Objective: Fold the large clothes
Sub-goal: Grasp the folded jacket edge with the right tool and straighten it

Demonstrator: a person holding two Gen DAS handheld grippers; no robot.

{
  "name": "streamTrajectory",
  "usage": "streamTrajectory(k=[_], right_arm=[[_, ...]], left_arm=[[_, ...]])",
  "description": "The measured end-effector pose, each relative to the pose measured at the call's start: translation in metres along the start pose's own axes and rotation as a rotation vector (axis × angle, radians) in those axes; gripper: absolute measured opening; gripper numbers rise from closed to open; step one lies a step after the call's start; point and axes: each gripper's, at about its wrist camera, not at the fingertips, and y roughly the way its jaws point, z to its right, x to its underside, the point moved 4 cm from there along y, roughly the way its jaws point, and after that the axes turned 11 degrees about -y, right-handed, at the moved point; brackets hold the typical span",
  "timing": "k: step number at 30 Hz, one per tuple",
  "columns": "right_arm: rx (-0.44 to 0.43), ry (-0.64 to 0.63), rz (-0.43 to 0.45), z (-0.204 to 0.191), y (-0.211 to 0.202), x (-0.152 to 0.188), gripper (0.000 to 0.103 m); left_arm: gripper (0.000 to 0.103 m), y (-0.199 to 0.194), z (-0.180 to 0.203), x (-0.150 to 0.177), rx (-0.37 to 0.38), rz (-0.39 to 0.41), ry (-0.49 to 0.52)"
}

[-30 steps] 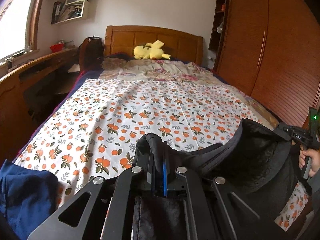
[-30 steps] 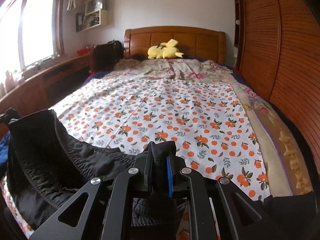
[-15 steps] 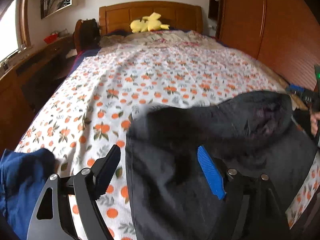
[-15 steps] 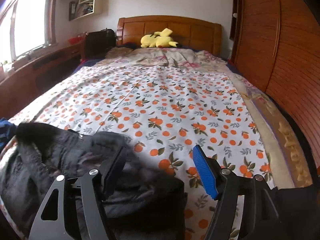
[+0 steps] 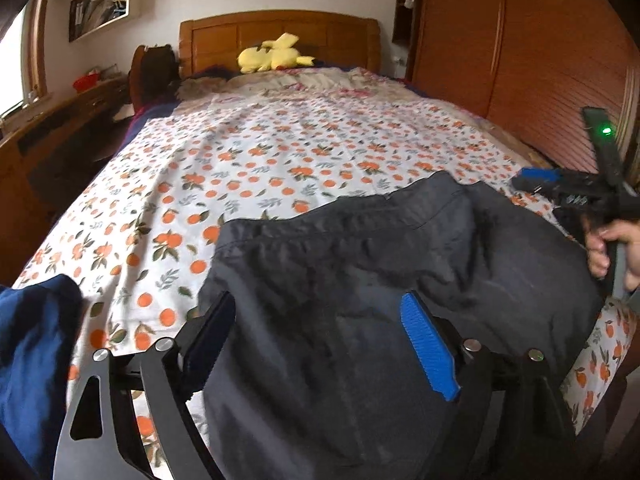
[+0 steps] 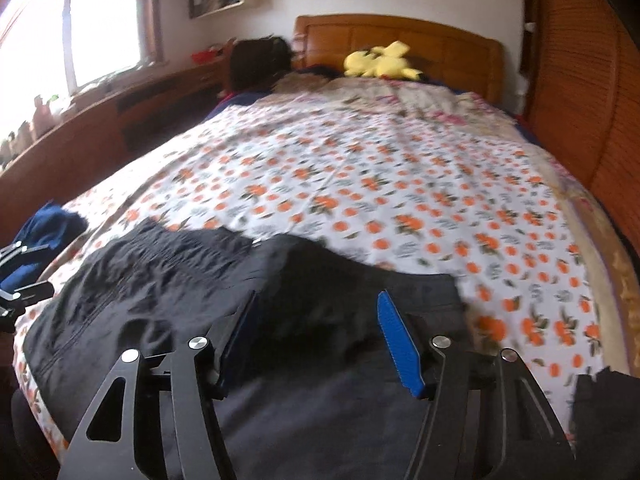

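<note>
A dark grey garment point(image 5: 380, 248) with an elastic waistband lies spread across the near end of the bed; the right wrist view shows it too point(image 6: 160, 280). My left gripper point(image 5: 316, 304) hovers over its left part, jaws wide and still opening. The cloth lies below them and neither pad presses on it. My right gripper point(image 6: 316, 300) is over the garment's right part. Its jaws are closing, with cloth beneath them but not pinched. In the left wrist view the right gripper point(image 5: 560, 188) shows at the right edge, held by a hand point(image 5: 612, 248).
The bed carries an orange-print sheet point(image 5: 280, 152). A blue garment point(image 5: 32, 340) lies bunched at the near left corner. A yellow plush point(image 5: 272, 56) rests by the headboard. A wooden wardrobe point(image 5: 540, 60) lines the right side, a desk point(image 5: 60, 128) the left. More dark cloth point(image 6: 600, 408) sits at the near right.
Both grippers were shut on the dark garment and held it up. They have let go, and it now lies flat on the bed. Both hands have come down; the right has shifted sideways.
</note>
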Motion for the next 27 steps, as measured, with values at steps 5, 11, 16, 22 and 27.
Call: streamTrajectory(k=[5,11,16,22,27], right_arm=[[-0.041,-0.015,-0.032,-0.029,0.023,-0.005,0.049],[-0.037,-0.029,-0.075,-0.046,0.048,-0.007,0.048],[-0.011,-0.063,-0.115,-0.053,0.066,-0.013,0.032],[0.009,-0.042,-0.165,-0.048,0.085,-0.011,0.026],[0.031,-0.029,-0.181,-0.045,0.095,-0.014,0.027]], left_arm=[[0.096,0.000,0.008,-0.002,0.018,0.059,0.012],[0.100,0.007,0.002,0.003,0.020,0.090,-0.003],[0.100,0.011,-0.008,0.007,0.022,0.101,-0.030],[0.100,0.010,-0.012,0.012,0.037,0.109,-0.026],[0.100,0.011,-0.016,0.016,0.036,0.110,-0.029]])
